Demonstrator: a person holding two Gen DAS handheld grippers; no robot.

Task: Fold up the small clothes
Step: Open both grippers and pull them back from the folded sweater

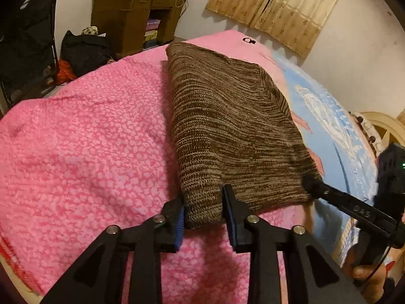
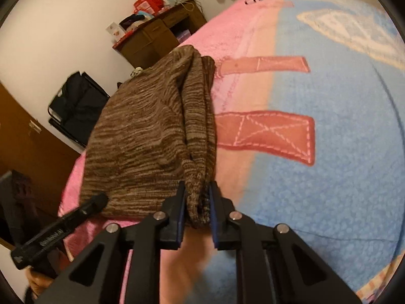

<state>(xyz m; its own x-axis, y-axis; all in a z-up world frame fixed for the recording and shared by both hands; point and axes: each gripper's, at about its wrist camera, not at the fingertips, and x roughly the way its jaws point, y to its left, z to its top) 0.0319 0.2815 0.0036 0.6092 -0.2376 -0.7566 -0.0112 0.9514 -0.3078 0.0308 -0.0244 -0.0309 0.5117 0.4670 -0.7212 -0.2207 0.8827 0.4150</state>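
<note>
Left wrist view takes in the bed (image 1: pixel 83 136) first, spread with a pink mottled blanket (image 1: pixel 101 167) on one side and a blue and pink patterned cover (image 1: pixel 326 124) on the other. Against the far wall stands a brown wooden desk (image 1: pixel 131 17) piled with boxes and clothes, a beige curtain (image 1: pixel 276 2) hangs above the head of the bed, and a dark bag (image 1: pixel 84 50) sits on the floor beside the desk.

On the bed lies the brown knit garment (image 1: pixel 227 126), folded into a long strip that runs away from both cameras, along the seam where pink blanket meets blue cover. Its near end is lifted off the bedding at both corners.

At the near left corner, the left gripper (image 1: pixel 203 215) has its fingers (image 1: pixel 177 225) set on either side of the knit edge, and the fabric fills the gap between them, so the corner is grasped. At the near right corner, the right gripper (image 2: pixel 196 210) has its fingers (image 2: pixel 180 212) clenched close on a bunched thickness of folded layers, seen edge-on in the right wrist view. Each gripper shows in the other's view as a black bar touching the garment's edge.
</note>
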